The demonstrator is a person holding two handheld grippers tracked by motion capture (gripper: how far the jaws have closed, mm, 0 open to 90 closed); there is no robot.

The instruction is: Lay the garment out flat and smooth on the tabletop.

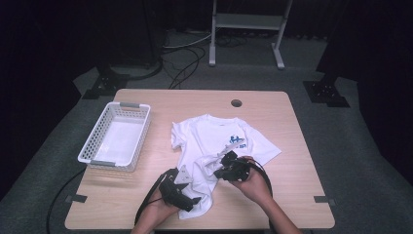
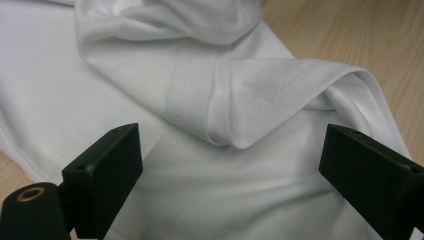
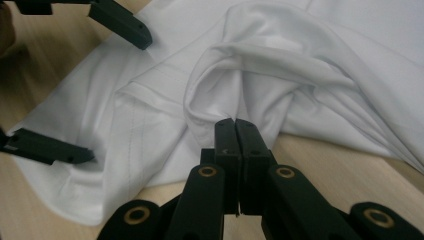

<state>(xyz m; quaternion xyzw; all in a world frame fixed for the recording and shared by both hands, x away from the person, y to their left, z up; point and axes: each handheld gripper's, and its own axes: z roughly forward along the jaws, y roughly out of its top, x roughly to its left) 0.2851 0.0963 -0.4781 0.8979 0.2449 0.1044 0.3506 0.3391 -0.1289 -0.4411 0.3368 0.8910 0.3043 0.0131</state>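
Note:
A white T-shirt [image 1: 209, 134] with a blue chest logo [image 1: 236, 142] lies crumpled on the wooden table [image 1: 272, 112]. My left gripper [image 1: 194, 200] is at the shirt's near bottom corner. In the left gripper view it [image 2: 230, 137] stands wide open over a folded hem of the shirt [image 2: 150, 75], jaws on either side of the fold. My right gripper [image 1: 221, 164] sits at the shirt's lower middle. In the right gripper view it [image 3: 234, 125] is shut on a raised fold of the shirt [image 3: 325, 75]. The left gripper's open jaws show beyond it, at the left.
A white slatted basket [image 1: 92, 141] stands empty at the table's left. A round cable hole [image 1: 236, 103] is near the far edge. Beyond the table stand a metal frame [image 1: 246, 22] and floor cables [image 1: 187, 53]. Bare wood lies to the right of the shirt.

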